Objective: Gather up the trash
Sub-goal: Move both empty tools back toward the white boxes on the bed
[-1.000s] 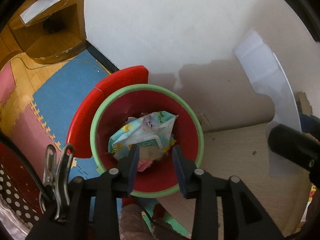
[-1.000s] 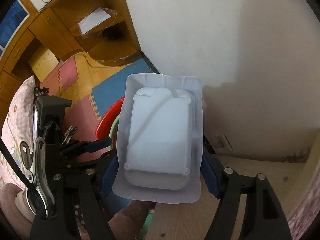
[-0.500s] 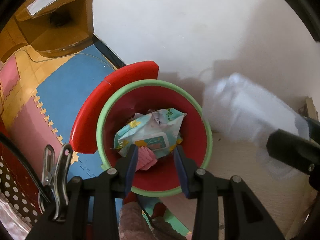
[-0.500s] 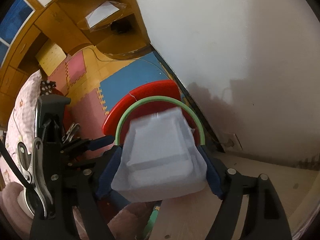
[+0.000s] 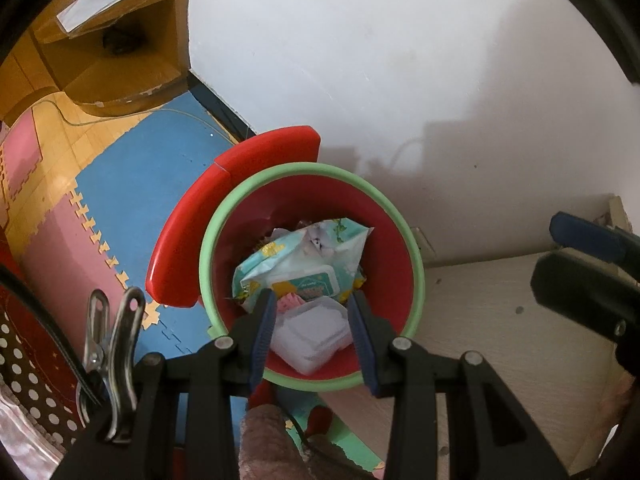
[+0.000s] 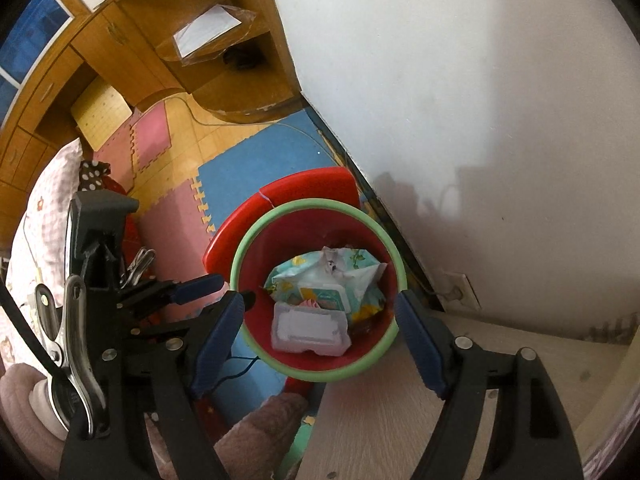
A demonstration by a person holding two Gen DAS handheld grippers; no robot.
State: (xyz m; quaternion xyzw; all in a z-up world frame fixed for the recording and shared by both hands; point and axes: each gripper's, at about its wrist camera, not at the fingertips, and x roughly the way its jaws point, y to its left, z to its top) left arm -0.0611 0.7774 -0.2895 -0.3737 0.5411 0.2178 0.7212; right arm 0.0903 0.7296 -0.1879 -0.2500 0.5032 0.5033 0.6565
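Note:
A red bin with a green rim (image 5: pixel 208 248) (image 6: pixel 236 256) stands on the floor beside the table, its red lid (image 5: pixel 188 232) swung back. Inside it lie a wet-wipes pack (image 5: pixel 304 256) (image 6: pixel 332 276) and, on top at the near side, a clear white plastic tray (image 5: pixel 312 330) (image 6: pixel 308 326). My left gripper (image 5: pixel 314 332) hangs over the bin's near rim, open with nothing between its fingers. My right gripper (image 6: pixel 320 300) is held above the bin too, jaws wide and empty. Its blue pad (image 5: pixel 580 236) shows at the right of the left wrist view.
A pale wooden tabletop (image 5: pixel 480 340) (image 6: pixel 400 420) meets the bin's right side, and a white wall (image 5: pixel 400 80) rises behind. Blue and pink foam mats (image 5: pixel 152 168) cover the floor. Wooden shelves (image 6: pixel 224 60) stand at the far left. A wall socket (image 6: pixel 460 288) sits low.
The right gripper has let go of the white plastic tray, which dropped into the bin onto the wipes pack. The right jaws are now empty. The left gripper has barely moved.

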